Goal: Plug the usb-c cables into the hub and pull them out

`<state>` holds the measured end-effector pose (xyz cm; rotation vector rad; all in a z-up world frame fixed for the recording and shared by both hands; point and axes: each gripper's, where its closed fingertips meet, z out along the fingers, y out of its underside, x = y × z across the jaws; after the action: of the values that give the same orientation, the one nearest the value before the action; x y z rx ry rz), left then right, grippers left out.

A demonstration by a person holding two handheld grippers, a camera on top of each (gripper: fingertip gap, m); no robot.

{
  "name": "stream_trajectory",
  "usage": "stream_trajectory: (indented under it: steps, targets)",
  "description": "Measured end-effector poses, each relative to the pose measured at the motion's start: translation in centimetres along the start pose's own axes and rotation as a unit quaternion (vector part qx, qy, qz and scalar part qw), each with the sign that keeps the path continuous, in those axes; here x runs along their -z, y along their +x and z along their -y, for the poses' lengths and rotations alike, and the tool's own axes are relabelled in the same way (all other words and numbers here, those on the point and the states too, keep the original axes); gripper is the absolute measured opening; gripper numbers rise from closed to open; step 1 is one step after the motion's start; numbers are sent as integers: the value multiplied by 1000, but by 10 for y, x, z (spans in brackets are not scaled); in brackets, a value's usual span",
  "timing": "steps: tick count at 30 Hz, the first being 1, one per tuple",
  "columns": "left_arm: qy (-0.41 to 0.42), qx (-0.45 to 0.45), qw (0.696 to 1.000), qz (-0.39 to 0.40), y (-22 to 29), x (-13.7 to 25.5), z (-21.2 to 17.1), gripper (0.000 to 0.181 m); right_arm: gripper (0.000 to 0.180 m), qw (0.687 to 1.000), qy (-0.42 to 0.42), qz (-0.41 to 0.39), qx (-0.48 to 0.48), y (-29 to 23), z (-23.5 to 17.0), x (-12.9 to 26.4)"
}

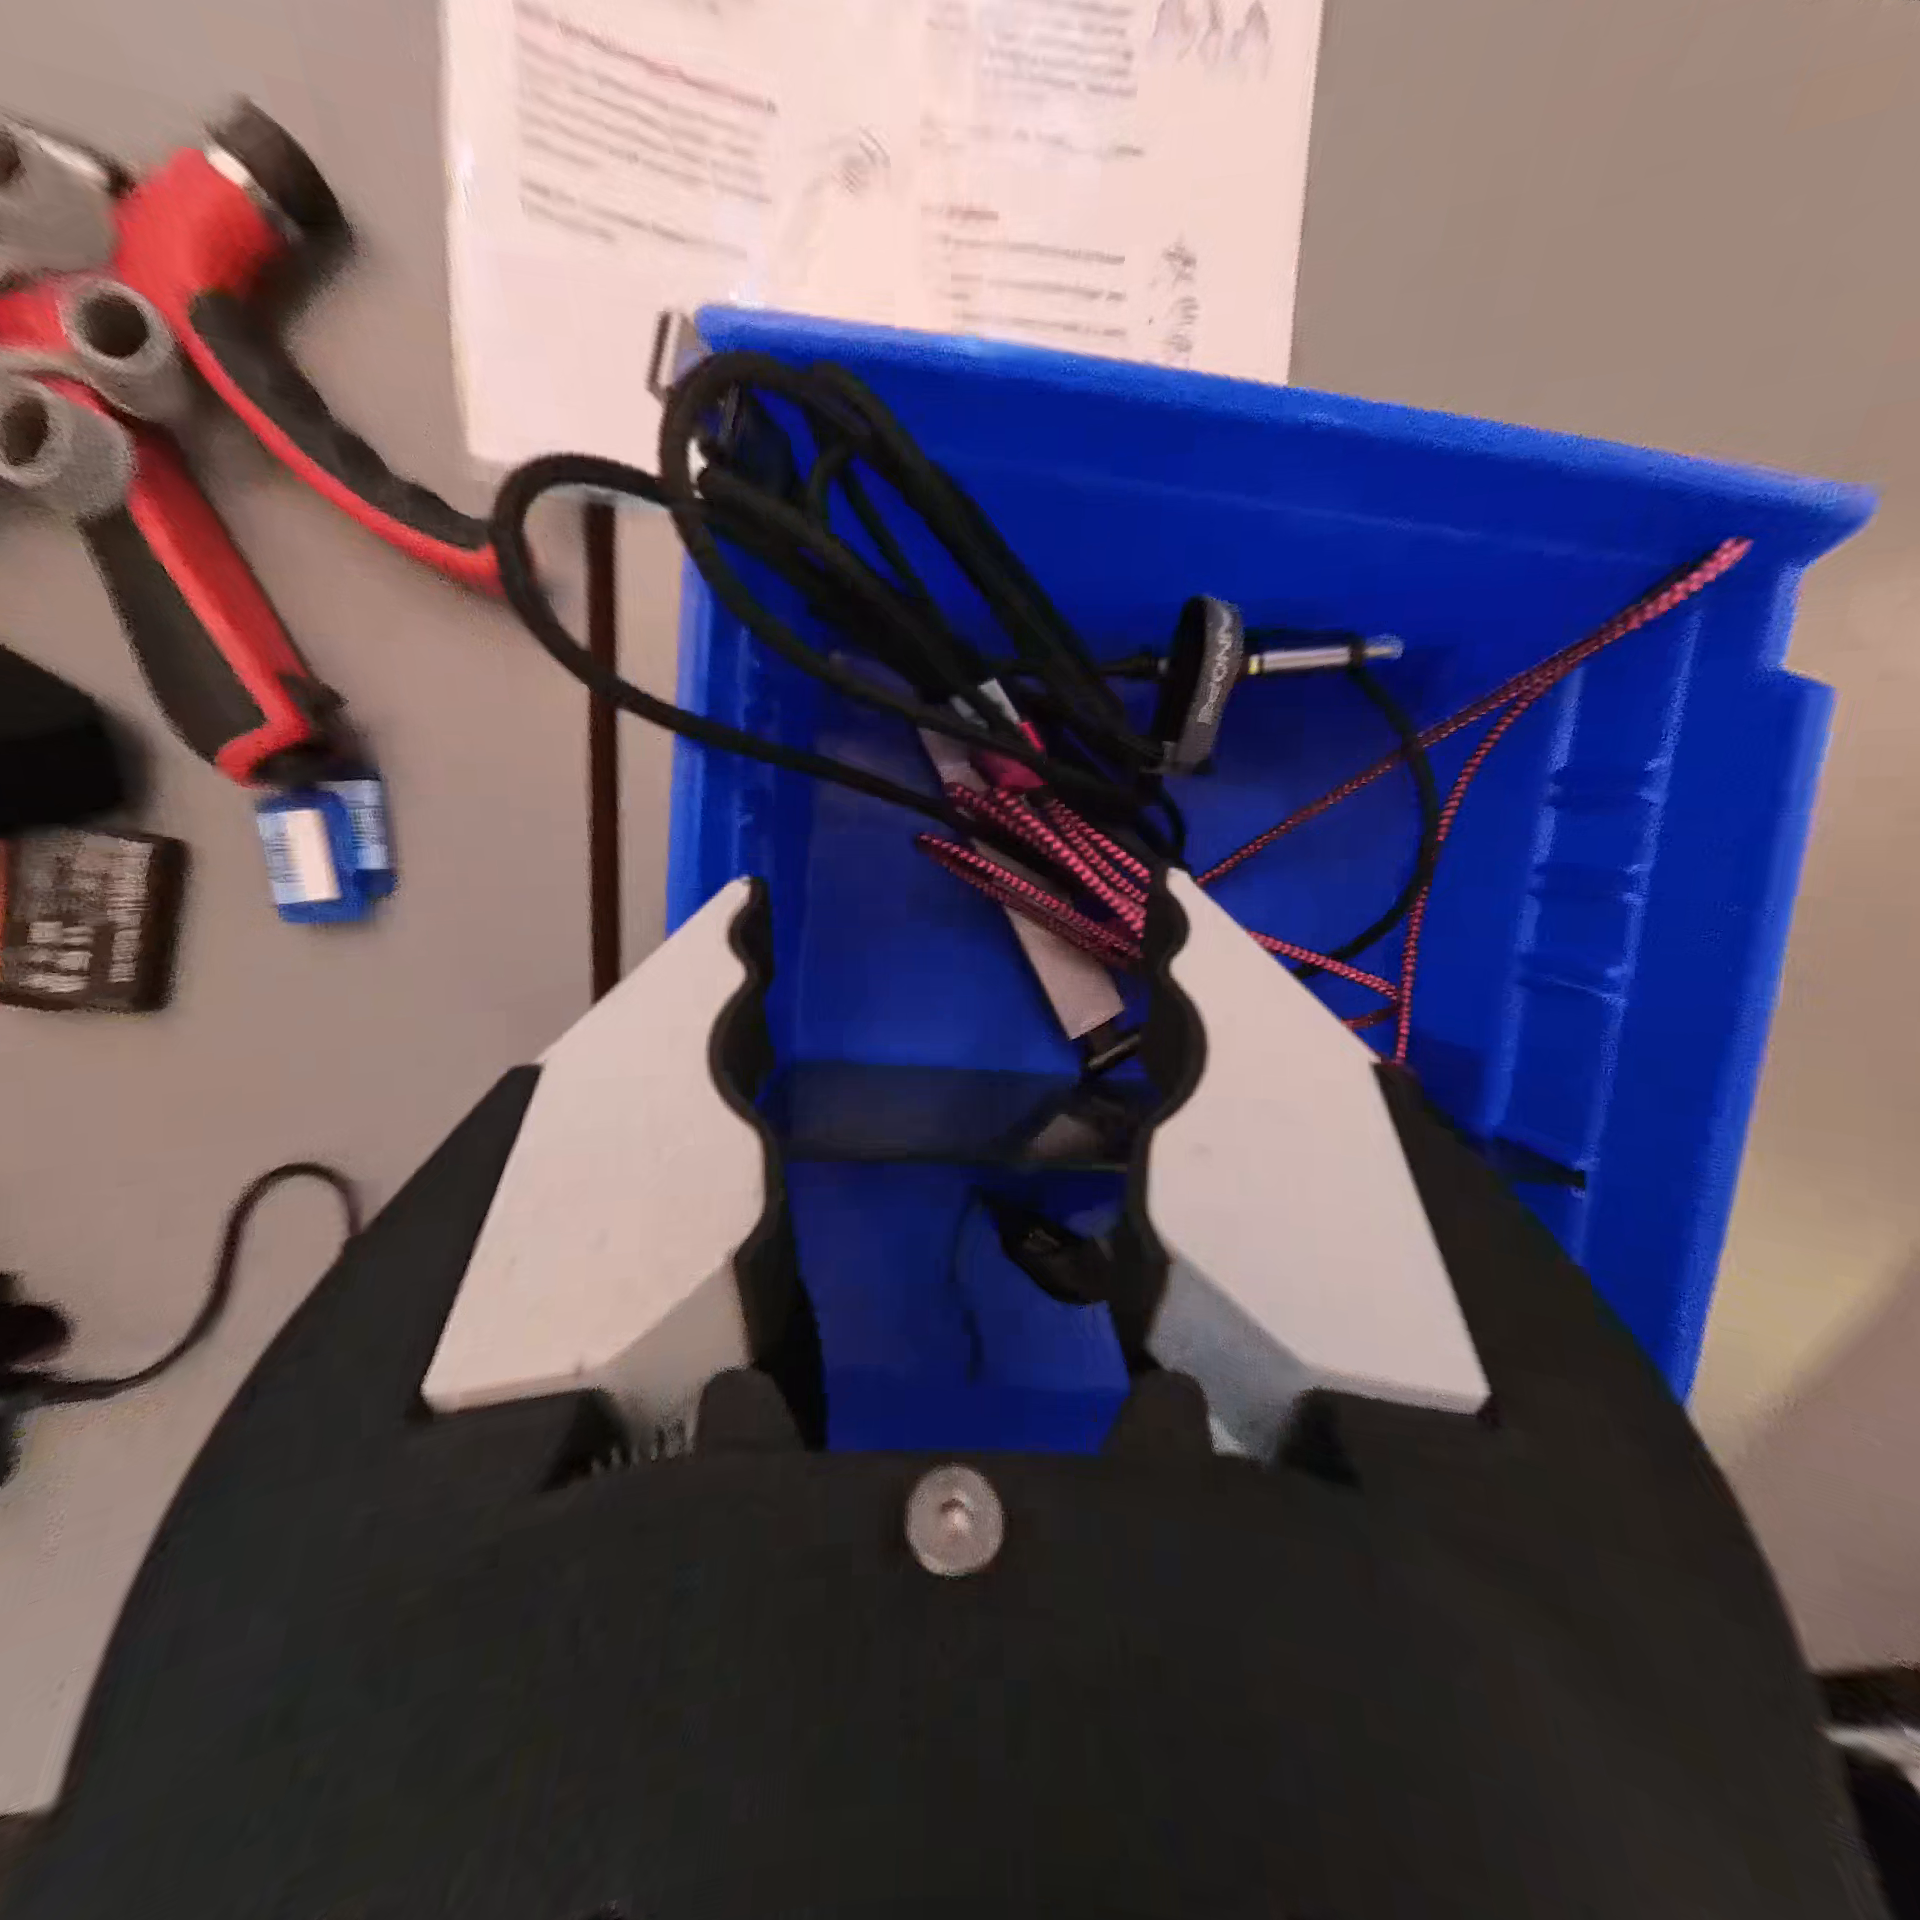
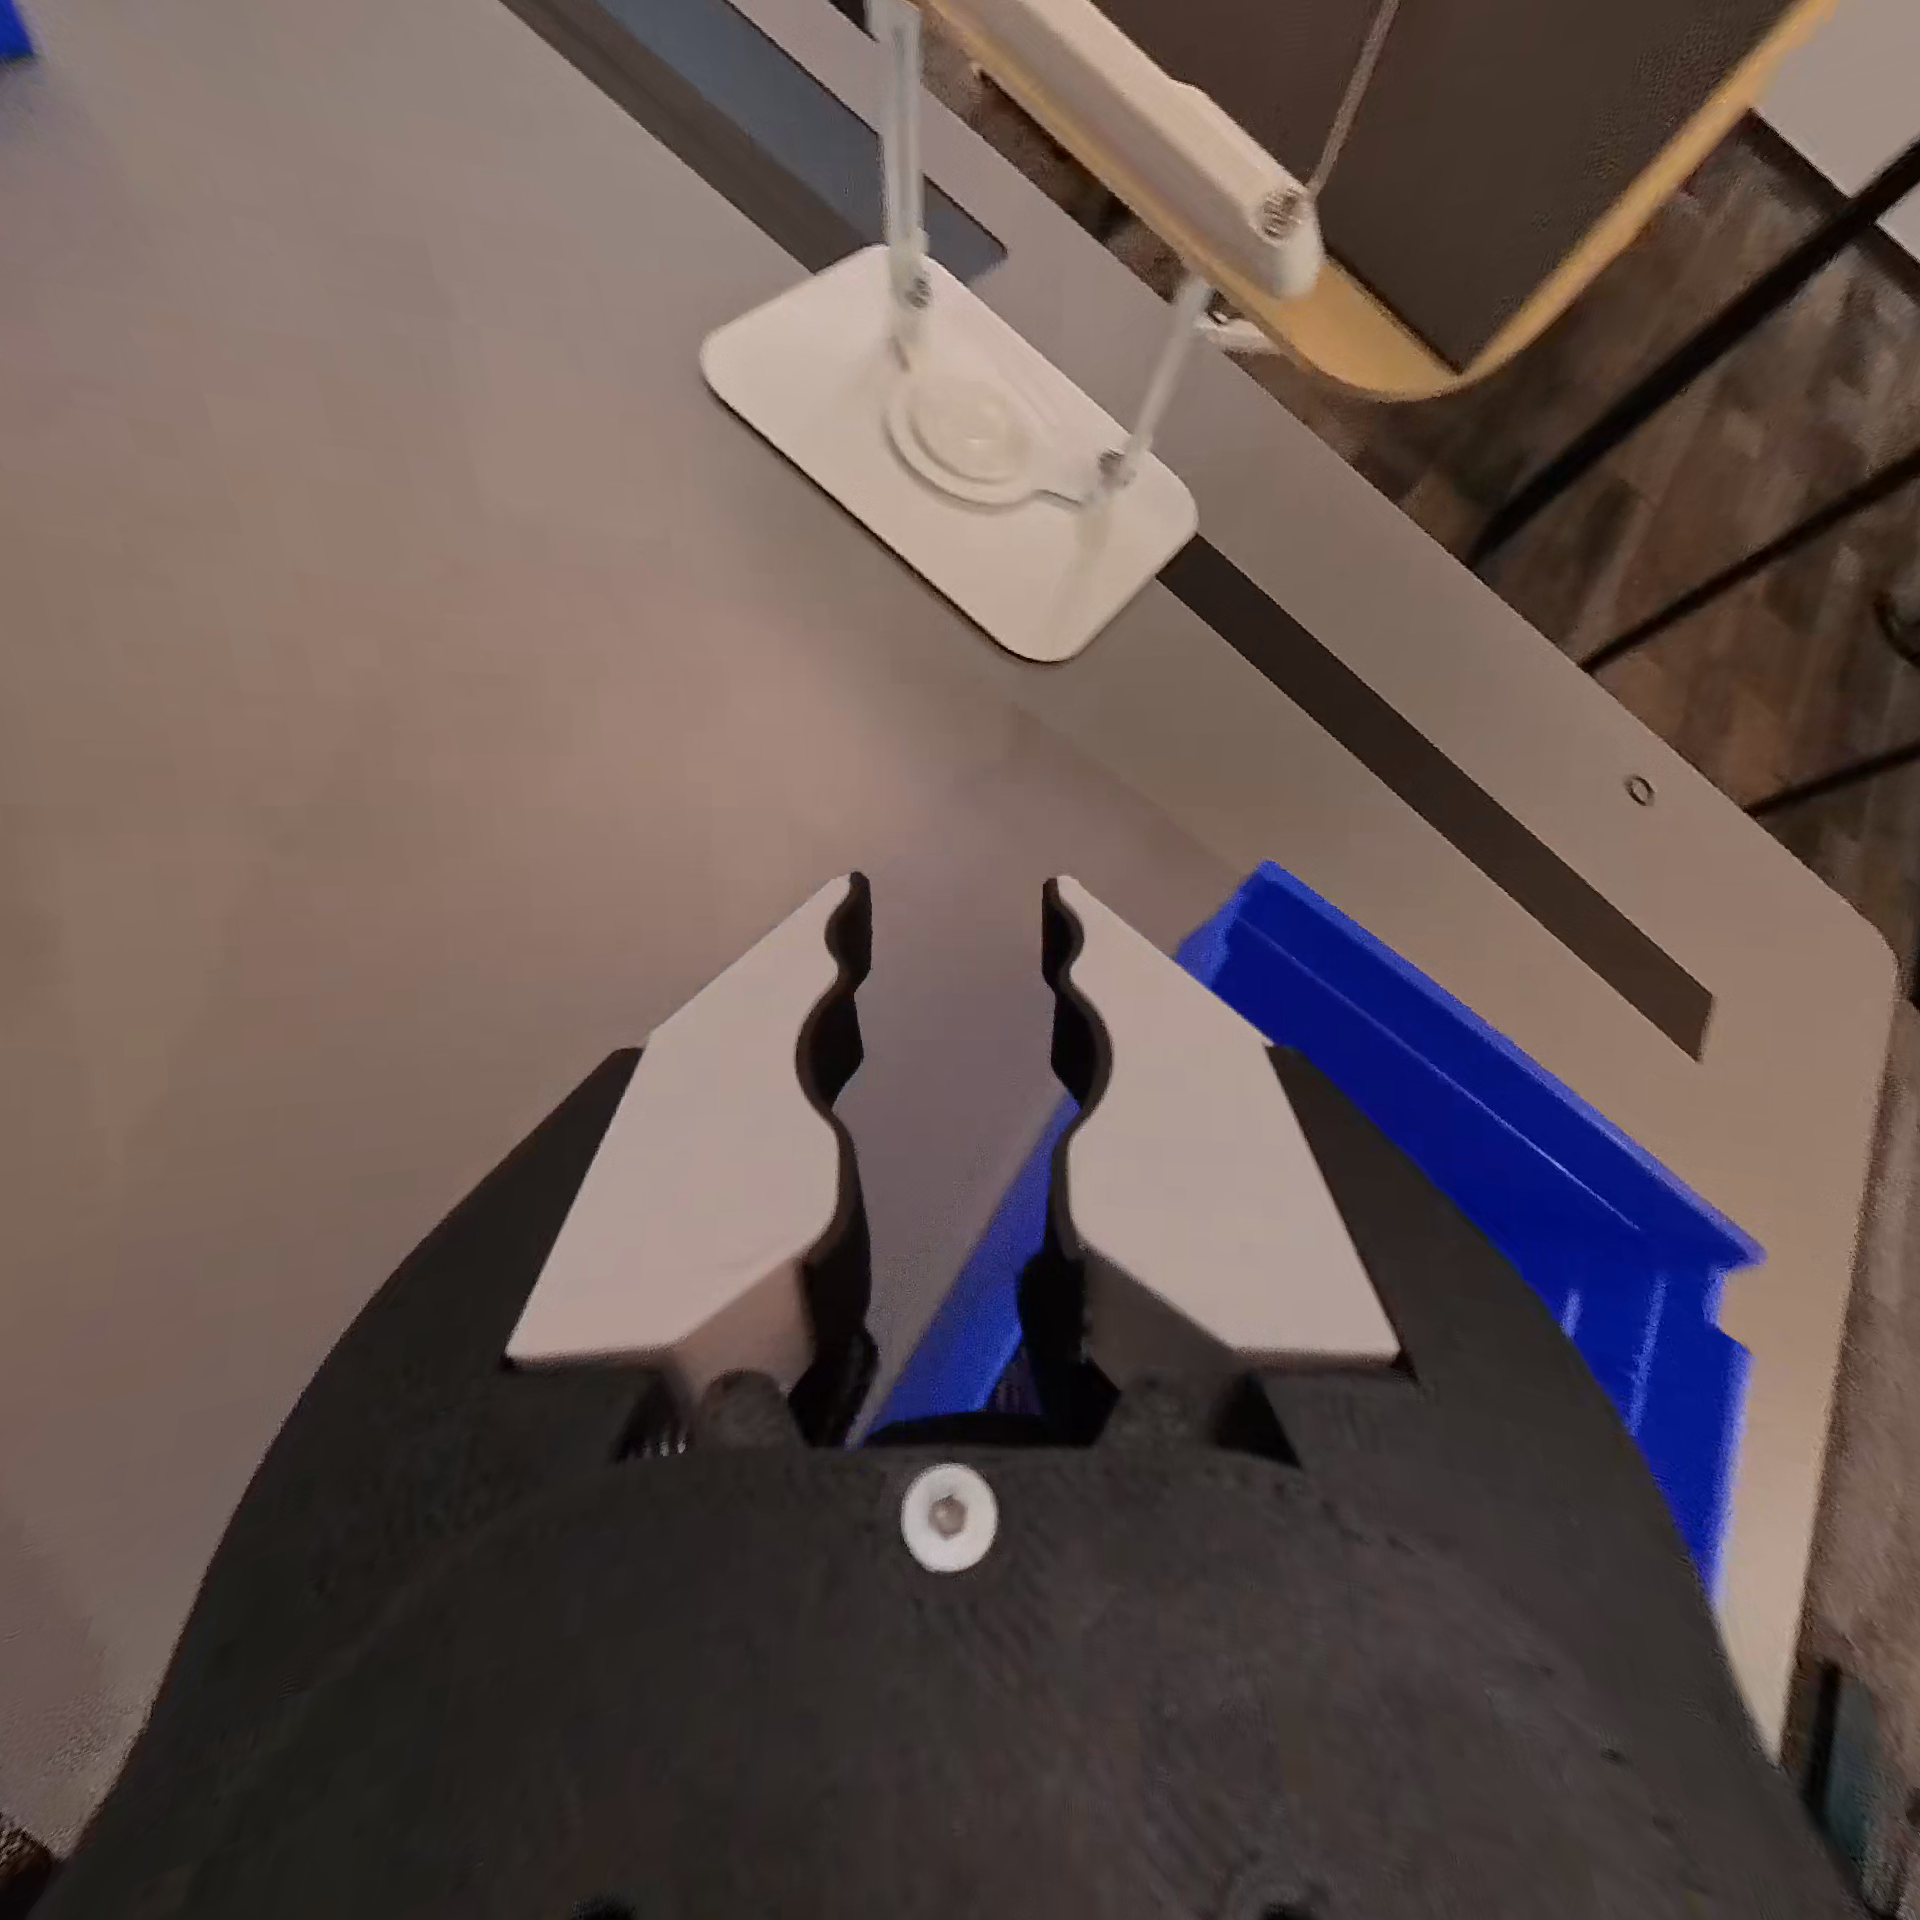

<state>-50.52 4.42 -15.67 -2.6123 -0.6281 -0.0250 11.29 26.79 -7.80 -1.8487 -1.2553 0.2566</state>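
I hold the left gripper (image 1: pixel 956 935) open over the blue bin (image 1: pixel 1299 488), the right gripper (image 2: pixel 956 914) open and empty; the braided cables (image 1: pixel 831 582) heaped by its far-left corner look limp and light; I'd pinch a rigid plug; the grey hub (image 1: pixel 1049 966) lies beneath them.

right gripper (image 2: pixel 956 899) open above grey table (image 2: pixel 416 623), blue bin (image 2: pixel 1507 1143) beside it, white stand base (image 2: pixel 831 395) farther off

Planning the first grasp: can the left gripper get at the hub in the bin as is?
Probably not cleanly. The left gripper is open over the blue bin, but the red braided cable and black cables lie across the grey hub.
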Motion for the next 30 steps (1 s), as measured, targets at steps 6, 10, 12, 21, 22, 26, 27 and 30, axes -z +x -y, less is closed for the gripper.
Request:
stream_trajectory:
  steps: [6,10,12,21,22,26,27,30]
  targets:
    - [-35,29,998,-43,11,-33,9,61,29,998,32,49,6,-31,12,-11]
    - [-4,47,998,-47,10,-41,26,40,29,997,40,64,1,-38,11,-16]
    - [30,53,996,-62,10,-41,35,11,28,996,48,76,-1,-45,12,-17]
    - [156,-17,986,-59,29,2,62,4,26,992,63,109,4,-66,17,-21]
    - [164,-27,984,-57,33,10,63,4,25,992,65,112,5,-69,19,-21]
    - [203,-67,976,-43,47,41,70,3,24,988,77,134,8,-84,29,-24]
    - [217,-69,972,-54,52,49,72,3,24,987,80,140,9,-87,32,-25]
    - [232,-90,967,-56,59,65,74,3,23,985,79,154,13,-97,35,-32]
